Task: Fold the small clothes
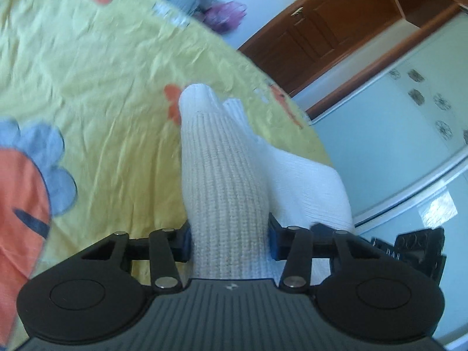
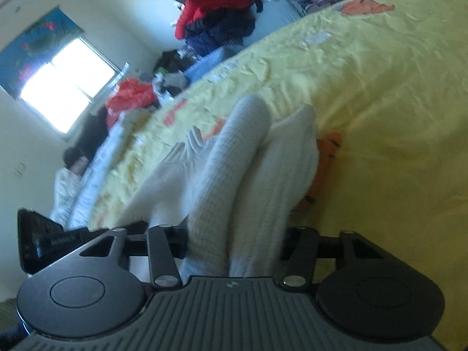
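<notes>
Two white socks [image 1: 222, 175] on yellow sheet [image 1: 102, 73]

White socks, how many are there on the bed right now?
2. A ribbed sock is clamped in the left gripper, and a smoother sock lies beside it. The right gripper pinches both. More could be hidden.

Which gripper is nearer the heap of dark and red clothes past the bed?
Right, apparently. The right gripper, shut on white socks, faces the clothes heap beyond the yellow bedsheet. The left gripper, clamping the same socks, faces the wooden door; no heap there.
</notes>
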